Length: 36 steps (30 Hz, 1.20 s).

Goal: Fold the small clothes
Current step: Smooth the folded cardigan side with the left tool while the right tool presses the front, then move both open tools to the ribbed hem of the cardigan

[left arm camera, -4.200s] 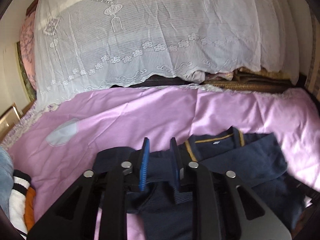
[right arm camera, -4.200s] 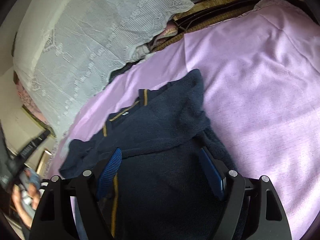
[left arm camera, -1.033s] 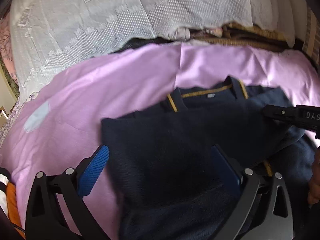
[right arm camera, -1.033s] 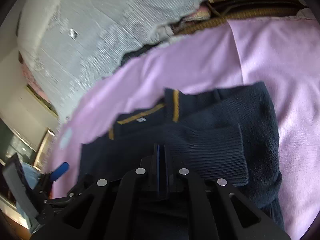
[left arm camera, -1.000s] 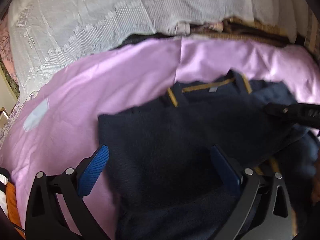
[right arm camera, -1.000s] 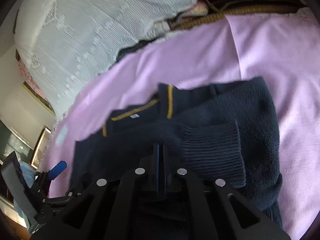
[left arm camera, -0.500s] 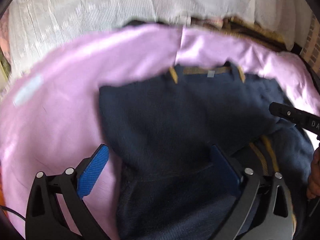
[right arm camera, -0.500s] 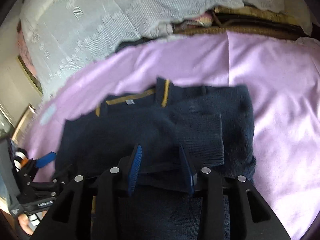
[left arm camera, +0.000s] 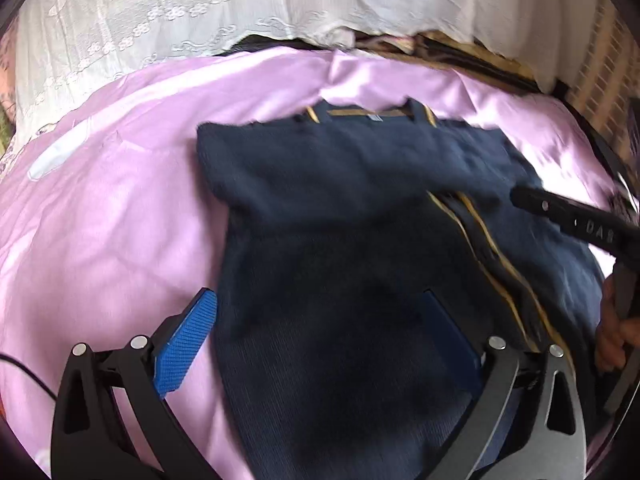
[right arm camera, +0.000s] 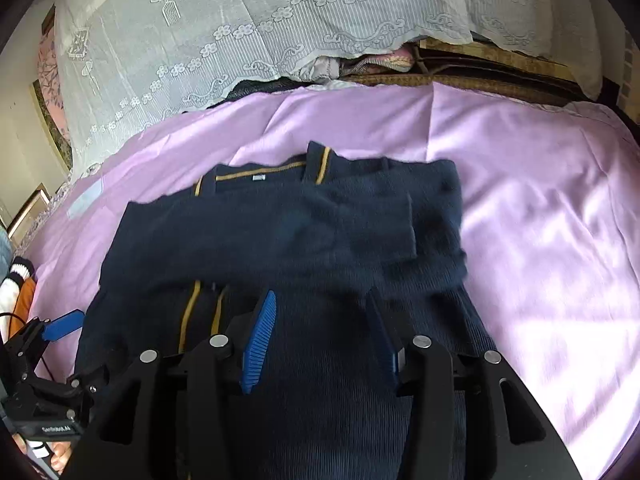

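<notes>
A navy knit cardigan (right arm camera: pixel 280 240) with mustard-yellow trim lies on the bed, spread over a lilac sheet (right arm camera: pixel 540 208), its collar pointing toward the white lace cover (right arm camera: pixel 240 32) draped over the pile at the far side. Both sleeves are folded across the chest, the ribbed cuff (right arm camera: pixel 394 226) of the upper one resting near the garment's right edge, and the yellow-edged front opening shows below them. The left tool (left arm camera: pixel 320 336) hovers over the lower left part of the cardigan with its blue pads set wide apart, one pad over the sheet just beside the knit edge and the other over the dark fabric; nothing is between them but the cloth lying flat beneath. The right tool (right arm camera: pixel 320 332) sits above the lower middle of the cardigan, its pads parted to a moderate gap and gripping nothing. In the left wrist view the right tool's black finger (left arm camera: pixel 572 220) reaches in from the side over the cardigan's right half, with part of the person's hand (left arm camera: pixel 612 328) behind it. At the left edge of the bed, a striped white and orange garment (right arm camera: pixel 18 296) lies bunched beside the sheet.
</notes>
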Each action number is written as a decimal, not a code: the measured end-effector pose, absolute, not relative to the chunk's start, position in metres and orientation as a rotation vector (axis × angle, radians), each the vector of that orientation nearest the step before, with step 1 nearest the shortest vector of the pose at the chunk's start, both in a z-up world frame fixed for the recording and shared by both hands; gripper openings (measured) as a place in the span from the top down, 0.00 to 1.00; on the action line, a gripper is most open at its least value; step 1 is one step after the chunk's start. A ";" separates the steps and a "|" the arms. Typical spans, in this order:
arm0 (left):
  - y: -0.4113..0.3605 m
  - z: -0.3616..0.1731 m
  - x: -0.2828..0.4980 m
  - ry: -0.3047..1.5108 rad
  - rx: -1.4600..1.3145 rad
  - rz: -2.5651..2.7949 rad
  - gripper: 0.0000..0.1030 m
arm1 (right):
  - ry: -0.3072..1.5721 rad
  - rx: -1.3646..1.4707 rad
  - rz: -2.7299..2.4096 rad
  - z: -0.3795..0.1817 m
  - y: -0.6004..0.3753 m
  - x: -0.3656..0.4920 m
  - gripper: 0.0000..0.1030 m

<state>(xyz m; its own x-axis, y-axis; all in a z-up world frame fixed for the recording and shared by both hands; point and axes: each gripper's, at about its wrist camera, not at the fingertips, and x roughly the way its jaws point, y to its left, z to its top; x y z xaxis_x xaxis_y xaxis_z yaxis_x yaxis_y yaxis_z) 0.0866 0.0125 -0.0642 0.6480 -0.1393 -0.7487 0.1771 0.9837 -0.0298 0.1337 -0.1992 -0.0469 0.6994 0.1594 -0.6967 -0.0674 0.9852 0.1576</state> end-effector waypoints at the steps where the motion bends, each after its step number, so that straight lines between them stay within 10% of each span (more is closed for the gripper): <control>1: 0.008 -0.068 0.080 0.857 0.080 -0.173 0.04 | 0.791 0.122 0.129 -0.047 -0.201 0.122 0.46; 3: 0.004 -0.072 0.072 0.868 0.121 -0.164 0.04 | 0.809 0.111 0.124 -0.050 -0.200 0.109 0.29; 9: 0.012 -0.076 0.063 0.903 0.079 -0.165 0.04 | 0.849 0.049 0.111 -0.065 -0.197 0.070 0.22; 36: 0.049 -0.072 -0.061 0.900 -0.108 -0.438 0.04 | 0.694 0.496 0.220 -0.067 -0.295 -0.081 0.20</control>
<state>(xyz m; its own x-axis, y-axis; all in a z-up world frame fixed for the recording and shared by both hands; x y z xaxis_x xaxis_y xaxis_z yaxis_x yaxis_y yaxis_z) -0.0606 0.0494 -0.0719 0.5400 -0.4128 -0.7335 0.3231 0.9064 -0.2722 -0.0810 -0.2950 -0.0673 0.7518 0.3539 -0.5564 -0.0312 0.8619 0.5061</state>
